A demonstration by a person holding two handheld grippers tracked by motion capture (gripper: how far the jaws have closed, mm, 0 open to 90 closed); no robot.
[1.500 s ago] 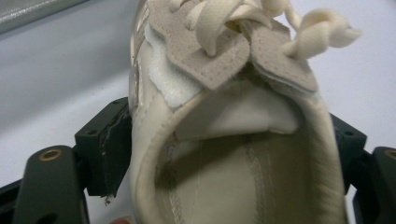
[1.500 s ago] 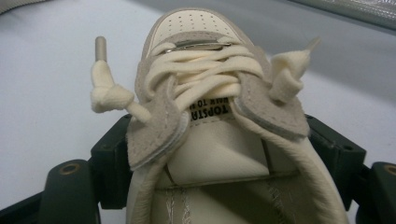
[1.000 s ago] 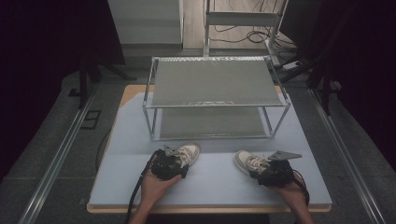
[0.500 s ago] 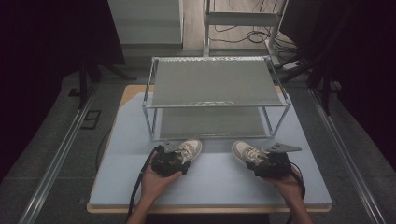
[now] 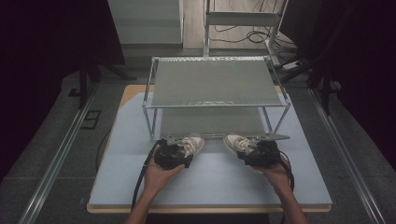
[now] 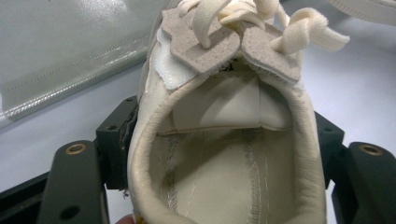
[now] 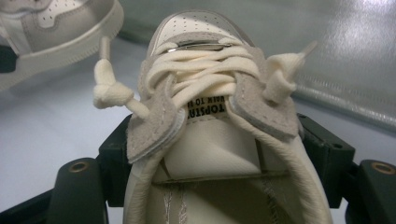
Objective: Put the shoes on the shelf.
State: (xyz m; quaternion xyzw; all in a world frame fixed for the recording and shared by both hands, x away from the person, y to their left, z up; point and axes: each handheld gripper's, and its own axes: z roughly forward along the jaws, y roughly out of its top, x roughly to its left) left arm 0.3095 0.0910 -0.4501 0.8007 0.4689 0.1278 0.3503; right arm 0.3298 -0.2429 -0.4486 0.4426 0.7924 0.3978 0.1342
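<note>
Two cream-and-grey low-top sneakers with thick off-white laces sit side by side near the front of the desk, one in each gripper; the left sneaker [image 5: 189, 144] points its toe up and to the right, the right sneaker [image 5: 239, 143] points up and to the left, so the toes angle toward each other with a gap between them. The left hand-held gripper [image 5: 173, 154] is clamped on the heel end of its shoe; in the left gripper view the black jaws press against both sides of the collar of the left sneaker [image 6: 224, 140], and you look straight down into the cream insole and tongue. Same deal on the other side; the right hand-held gripper [image 5: 261, 153] is clenched around the right sneaker [image 7: 215, 121], jaws hugging the collar, with a small printed label on the tongue and a knotted lace end sticking out to the left; the other shoe's sole edge pokes in at the top left corner there. The left hand [image 5: 159, 173] and right hand [image 5: 275, 171] come in from the bottom edge, cables trailing back. Both shoes rest on the pale blue desk [image 5: 210, 186]; just behind them stands a metal-framed two-tier rack with grey mesh shelves [image 5: 215, 86], and both toes sit just in front of its lower shelf.
</note>
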